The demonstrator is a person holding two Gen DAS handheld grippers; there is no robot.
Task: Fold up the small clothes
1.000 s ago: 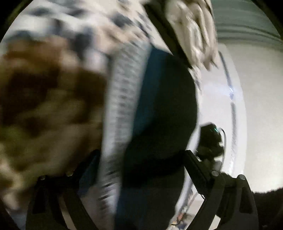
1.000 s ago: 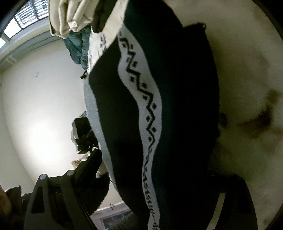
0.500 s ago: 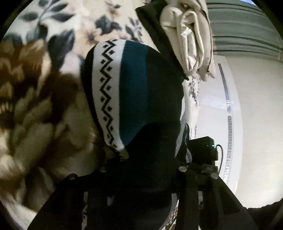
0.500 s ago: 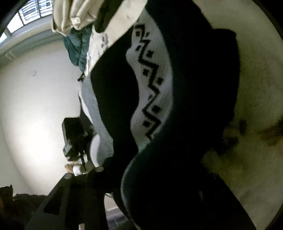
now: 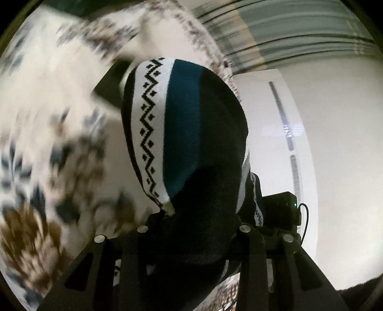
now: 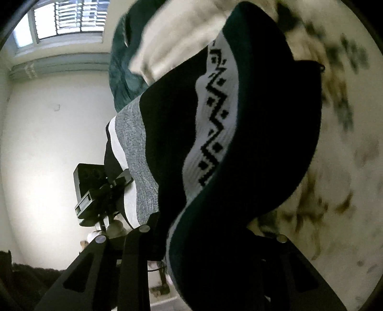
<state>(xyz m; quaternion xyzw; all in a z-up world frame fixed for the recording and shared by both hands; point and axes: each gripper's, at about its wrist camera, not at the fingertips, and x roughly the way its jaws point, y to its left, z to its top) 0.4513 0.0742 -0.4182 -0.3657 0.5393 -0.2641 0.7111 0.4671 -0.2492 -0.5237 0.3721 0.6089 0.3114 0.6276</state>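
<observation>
A small knit garment (image 5: 191,143), black with a teal band and a white zigzag stripe, hangs stretched between both grippers. My left gripper (image 5: 194,229) is shut on one end of it. In the right wrist view the same garment (image 6: 215,134) also shows a grey band, and my right gripper (image 6: 203,239) is shut on its other end. Each gripper sees the other beyond the cloth: the right one (image 5: 280,210) and the left one (image 6: 95,191). The garment is lifted off the floral blanket (image 5: 47,143).
The floral blanket (image 6: 347,167) covers the surface under both grippers. A cream folded cloth (image 6: 172,43) and a teal garment (image 6: 122,79) lie at its far end. A white wall (image 5: 335,167) and a window (image 6: 67,19) lie beyond.
Both grippers closed on the garment's ends within the last second and lifted it. The views have swung, the blanket now blurs with motion and the garment hangs bunched between the grippers.
</observation>
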